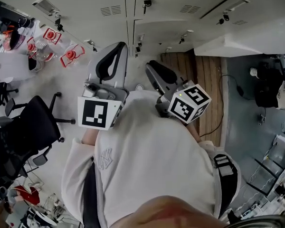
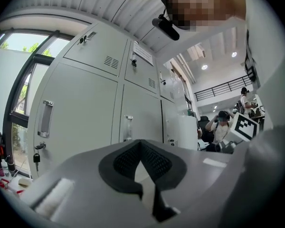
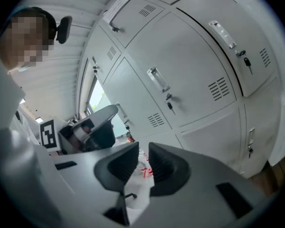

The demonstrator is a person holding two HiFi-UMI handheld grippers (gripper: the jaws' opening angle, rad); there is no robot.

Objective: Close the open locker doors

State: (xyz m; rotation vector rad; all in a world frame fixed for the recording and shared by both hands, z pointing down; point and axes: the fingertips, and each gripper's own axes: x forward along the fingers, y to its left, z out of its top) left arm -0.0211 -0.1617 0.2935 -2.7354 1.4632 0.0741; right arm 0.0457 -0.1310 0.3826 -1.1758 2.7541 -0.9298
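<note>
A bank of pale grey lockers [image 1: 180, 13] fills the top of the head view. One door [image 1: 249, 39] at the right stands out from the row, open. In the left gripper view the near doors [image 2: 85, 122] are closed, and a white panel [image 2: 186, 132] juts out farther along. My left gripper [image 1: 118, 49] points at the lockers from a short way off, its pads [image 2: 133, 163] meeting at the tip with nothing in them. Beside it, my right gripper [image 1: 156, 70] holds its pads [image 3: 164, 163] a narrow gap apart, empty, facing closed doors [image 3: 180, 70].
A black office chair [image 1: 28, 127] stands at my left. Red and white items [image 1: 71, 55] lie by the locker base. A wood floor strip [image 1: 206, 89] runs under the open door, with dark bags [image 1: 268, 87] at the right. People [image 2: 223, 125] sit in the distance.
</note>
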